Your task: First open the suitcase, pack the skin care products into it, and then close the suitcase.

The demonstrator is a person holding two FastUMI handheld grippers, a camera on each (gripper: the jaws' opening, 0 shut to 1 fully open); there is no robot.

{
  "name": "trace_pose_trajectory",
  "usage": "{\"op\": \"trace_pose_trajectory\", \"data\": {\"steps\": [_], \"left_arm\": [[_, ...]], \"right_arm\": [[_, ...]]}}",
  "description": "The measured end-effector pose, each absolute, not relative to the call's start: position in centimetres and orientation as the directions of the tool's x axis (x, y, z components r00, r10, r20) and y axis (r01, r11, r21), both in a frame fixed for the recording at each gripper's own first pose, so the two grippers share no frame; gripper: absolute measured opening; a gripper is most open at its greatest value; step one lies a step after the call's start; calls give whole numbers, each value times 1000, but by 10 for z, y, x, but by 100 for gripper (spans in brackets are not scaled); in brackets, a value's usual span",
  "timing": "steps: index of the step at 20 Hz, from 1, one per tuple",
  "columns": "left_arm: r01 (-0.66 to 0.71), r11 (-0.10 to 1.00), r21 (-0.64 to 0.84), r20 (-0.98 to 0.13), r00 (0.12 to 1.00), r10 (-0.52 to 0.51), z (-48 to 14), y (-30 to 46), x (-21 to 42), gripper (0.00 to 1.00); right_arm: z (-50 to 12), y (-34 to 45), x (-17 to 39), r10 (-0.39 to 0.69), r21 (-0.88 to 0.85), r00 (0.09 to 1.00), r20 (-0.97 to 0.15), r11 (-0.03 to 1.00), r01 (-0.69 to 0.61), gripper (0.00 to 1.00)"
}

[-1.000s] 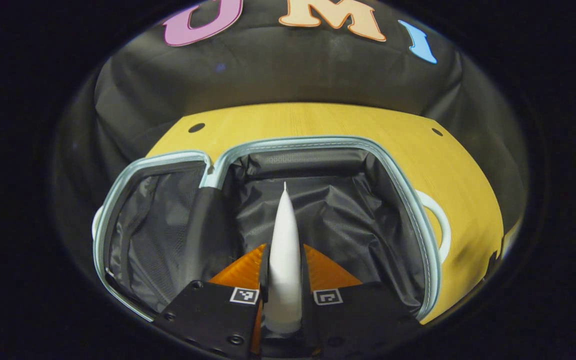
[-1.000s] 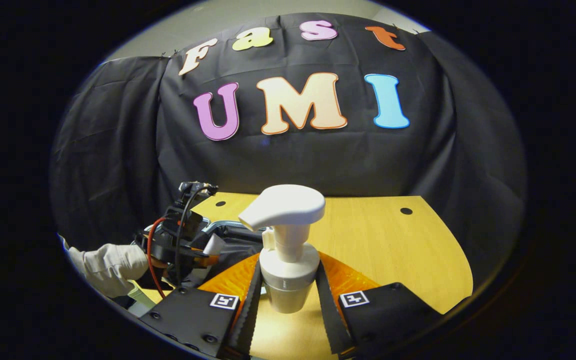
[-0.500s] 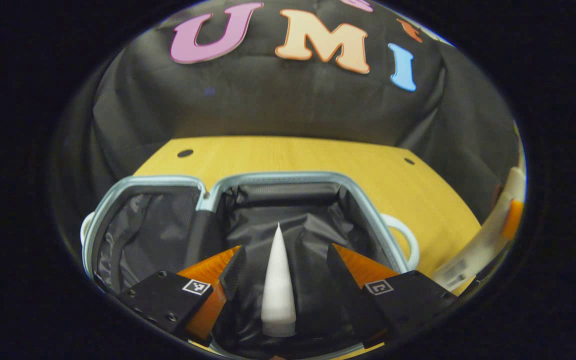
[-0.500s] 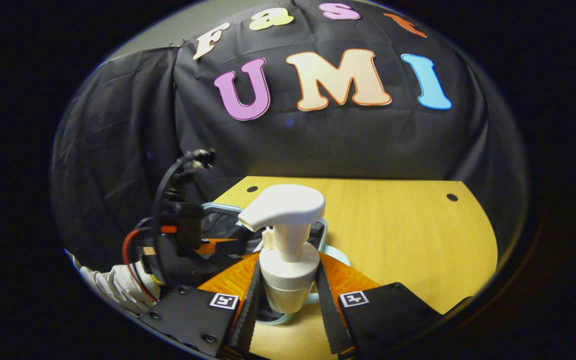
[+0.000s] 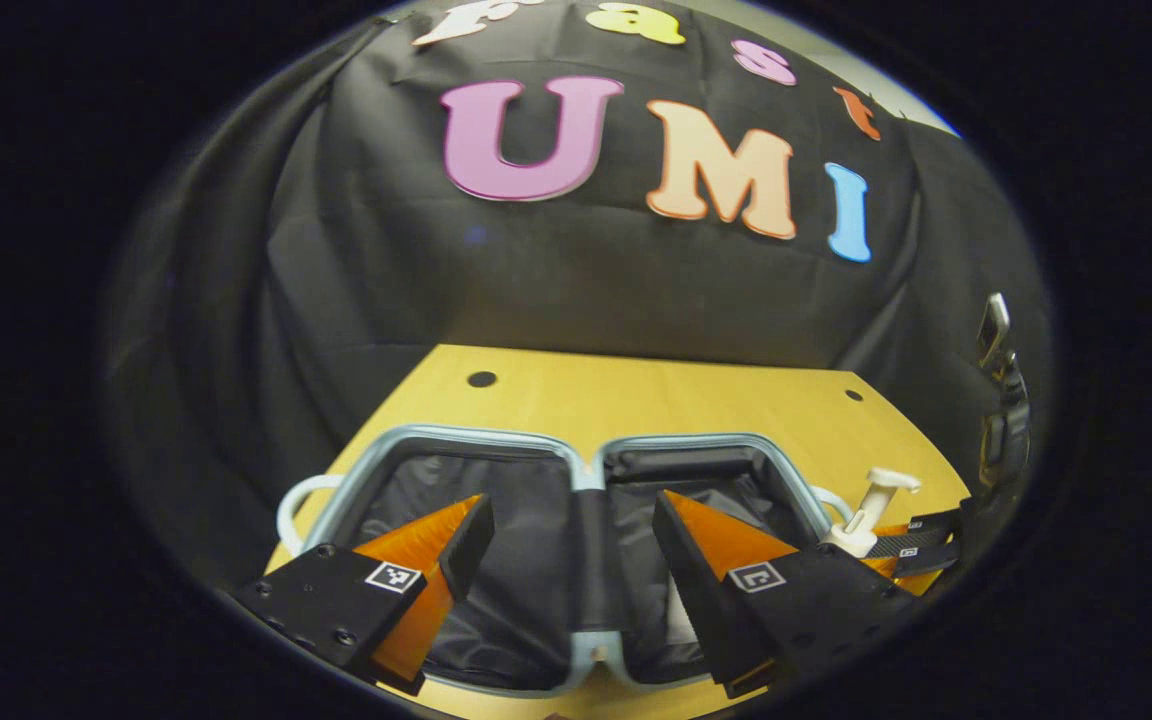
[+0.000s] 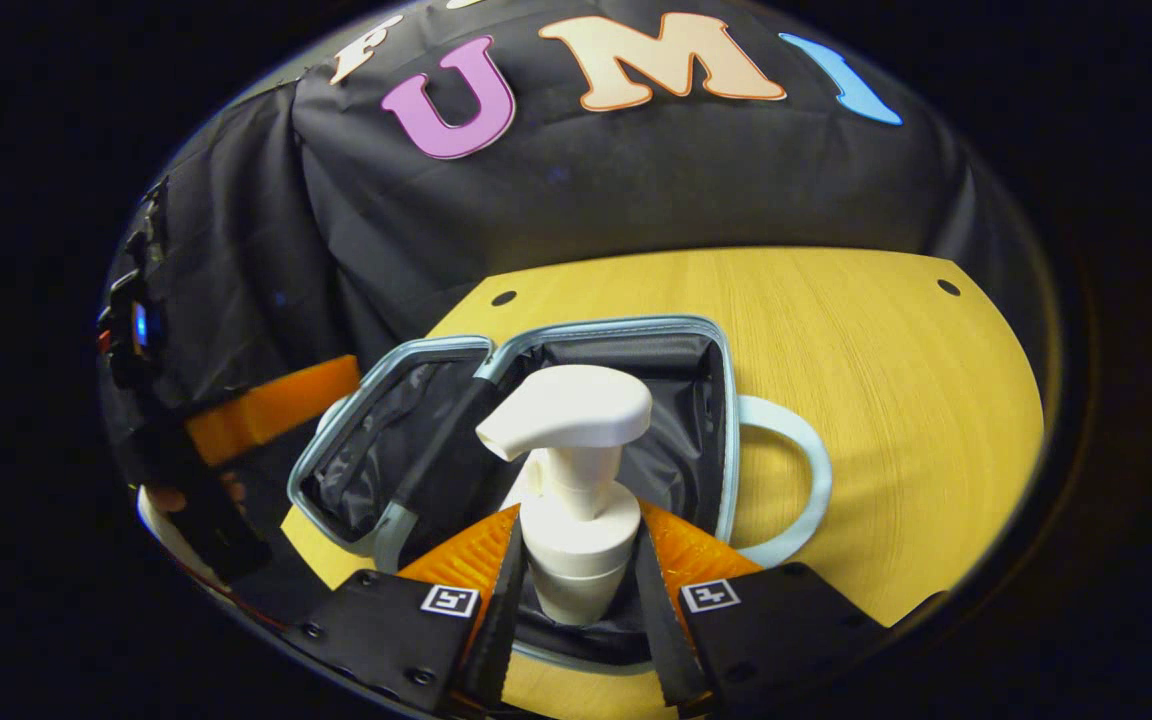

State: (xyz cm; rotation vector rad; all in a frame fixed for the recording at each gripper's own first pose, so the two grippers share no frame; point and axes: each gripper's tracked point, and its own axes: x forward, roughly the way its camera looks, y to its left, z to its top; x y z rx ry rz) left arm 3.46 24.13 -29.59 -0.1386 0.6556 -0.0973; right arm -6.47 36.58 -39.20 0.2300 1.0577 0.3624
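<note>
A: Suitcase (image 6: 726, 400), pale blue hard shell with a black fabric lining and white loop handles, lies splayed open on the yellow wooden tabletop (image 6: 876, 360). So the opening step looks done.

B: And the left tool (image 5: 566, 535)?

A: Its jaws stand apart, empty, above the lining. A second ago they pinched a slim white tapered tube; half a second ago the fingers had spread and the tube lay in the right-hand half. Since then the tool has drawn back and up, so I'd judge one product packed.

B: Where is that tube now?

A: Hard to make out. There is a sliver of white (image 5: 674, 620) beside the left tool's right finger (likely the tube, mostly hidden).

B: The right tool (image 6: 576, 590)?

A: Clenched on the collar of a white plastic pump bottle (image 6: 576, 470), both fingers pressing on it. It was over bare tabletop a second ago; now it hangs over the suitcase's right-hand half, so I'd guess lowering and letting go comes next.

B: Anything cut off?

A: The bottle's base is hidden between the fingers, and the suitcase's near rim runs under the tool. I cannot tell whether more products wait elsewhere.
</note>
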Motion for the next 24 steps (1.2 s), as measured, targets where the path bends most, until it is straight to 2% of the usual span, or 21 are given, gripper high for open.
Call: {"op": "trace_pose_trajectory", "data": {"steps": [1, 8, 10, 14, 17, 20, 24], "left_arm": [[19, 989, -147, -599, 794, -105, -302, 262, 23, 95], [-135, 987, -92, -649, 759, 43, -316, 372, 15, 95], [-155, 985, -76, -663, 746, 66, -327, 396, 18, 95], [-167, 984, -59, -705, 705, 77, -358, 432, 28, 95], [-162, 985, -57, -747, 662, 66, -388, 450, 35, 95], [-167, 984, -56, -793, 607, 58, -421, 468, 42, 95], [-178, 981, -80, -828, 560, 34, -455, 481, 52, 95]], "right_arm": [[-393, 369, -64, 393, 361, 444, -805, 919, -159, 59], [-422, 378, -44, 276, 280, 475, -836, 958, -64, 59], [-431, 379, -44, 240, 249, 474, -847, 967, -46, 55], [-429, 381, -38, 207, 229, 501, -840, 973, -18, 58], [-418, 373, -33, 185, 209, 527, -829, 978, -14, 69], [-402, 365, -28, 162, 192, 566, -809, 981, -6, 97], [-376, 348, -21, 126, 158, 617, -777, 987, -3, 98]]}}
